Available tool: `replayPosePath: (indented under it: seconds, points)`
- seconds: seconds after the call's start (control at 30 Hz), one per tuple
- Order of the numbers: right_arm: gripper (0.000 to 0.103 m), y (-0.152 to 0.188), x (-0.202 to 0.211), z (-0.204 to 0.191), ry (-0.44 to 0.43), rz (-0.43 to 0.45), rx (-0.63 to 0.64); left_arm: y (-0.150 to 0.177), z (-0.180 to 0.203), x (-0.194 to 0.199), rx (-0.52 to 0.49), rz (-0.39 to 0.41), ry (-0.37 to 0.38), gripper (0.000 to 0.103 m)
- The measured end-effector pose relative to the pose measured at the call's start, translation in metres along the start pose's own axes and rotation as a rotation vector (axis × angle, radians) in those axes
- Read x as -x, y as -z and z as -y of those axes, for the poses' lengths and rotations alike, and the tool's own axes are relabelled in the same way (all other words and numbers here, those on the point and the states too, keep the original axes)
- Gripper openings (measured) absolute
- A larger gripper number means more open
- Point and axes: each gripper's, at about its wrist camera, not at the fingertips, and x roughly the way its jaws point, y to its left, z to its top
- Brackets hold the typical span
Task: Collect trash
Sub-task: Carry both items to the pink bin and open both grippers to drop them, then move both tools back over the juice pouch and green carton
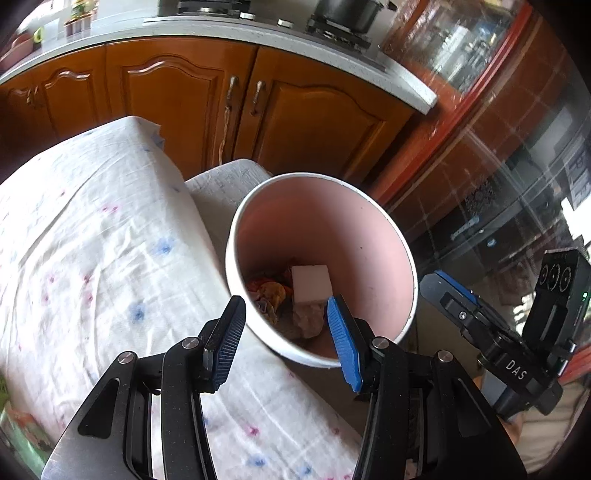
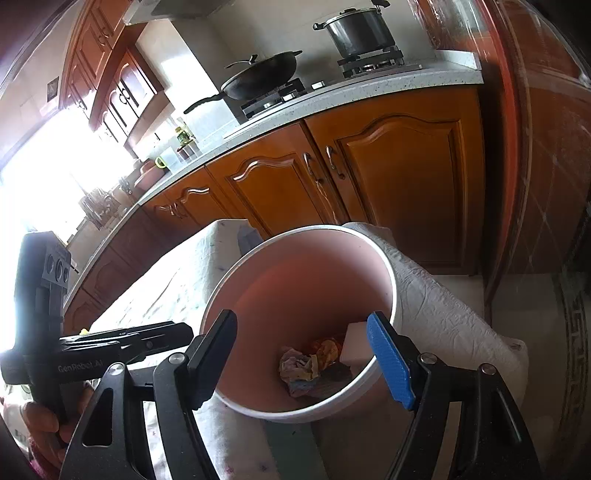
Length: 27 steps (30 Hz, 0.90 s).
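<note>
A pink bin with a white rim (image 1: 236,229) (image 2: 391,280) stands beside the cloth-covered table. At its bottom lie a white foam block (image 1: 312,282) (image 2: 352,341), an orange-yellow wrapper (image 1: 271,290) (image 2: 327,350) and a crumpled paper wad (image 1: 306,319) (image 2: 297,365). My left gripper (image 1: 286,341) is open and empty, above the bin's near rim. My right gripper (image 2: 303,354) is open and empty, above the bin's mouth. The right gripper's body (image 1: 517,332) shows at the right of the left wrist view, and the left gripper's body (image 2: 92,350) at the left of the right wrist view.
A table under a white cloth with pink and blue marks (image 1: 92,240) (image 2: 166,288) lies left of the bin. A padded white seat (image 2: 443,306) is behind and right of it. Wooden kitchen cabinets (image 1: 184,92) and a counter with a wok (image 2: 262,79) and a pot (image 2: 358,31) stand behind.
</note>
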Motion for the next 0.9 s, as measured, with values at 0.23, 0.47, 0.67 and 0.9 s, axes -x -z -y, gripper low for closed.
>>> replayPosePath:
  seconds: [0.23, 0.47, 0.67, 0.9]
  points:
    - [0.076, 0.007, 0.011, -0.010, -0.021, 0.032, -0.012, 0.021, -0.019, 0.031, 0.037, 0.080, -0.026, 0.046]
    - [0.077, 0.021, 0.024, -0.033, -0.063, 0.058, -0.007, 0.050, -0.040, 0.064, 0.071, 0.143, -0.047, 0.050]
    - [0.077, 0.035, 0.032, -0.060, -0.101, 0.055, 0.025, 0.077, -0.060, 0.098, 0.112, 0.210, -0.080, 0.050]
    - [0.077, 0.055, 0.033, -0.089, -0.145, 0.039, 0.058, 0.108, -0.079, 0.132, 0.143, 0.273, -0.123, 0.054]
